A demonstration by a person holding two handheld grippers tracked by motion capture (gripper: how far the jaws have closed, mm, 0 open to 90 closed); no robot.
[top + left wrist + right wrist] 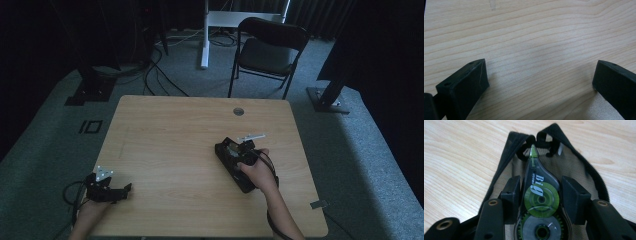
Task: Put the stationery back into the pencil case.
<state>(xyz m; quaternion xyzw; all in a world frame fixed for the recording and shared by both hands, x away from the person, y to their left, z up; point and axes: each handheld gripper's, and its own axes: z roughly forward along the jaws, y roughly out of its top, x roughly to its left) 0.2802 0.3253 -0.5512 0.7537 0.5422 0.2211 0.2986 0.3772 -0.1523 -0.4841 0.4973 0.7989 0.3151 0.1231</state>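
Green correction-tape dispenser [540,195] pinched in right claw [540,197] over black mesh pouch [574,167]; left claw [540,80] spread, low over bare worktop [536,30].

A light wooden table [170,150] with a round cable hole [238,111] stands on grey carpet [45,145]. Behind it sits a black folding chair [267,50], beside a white desk leg [205,35]. Dark curtains [45,35] close the dim room, and cables [150,70] trail over the floor.
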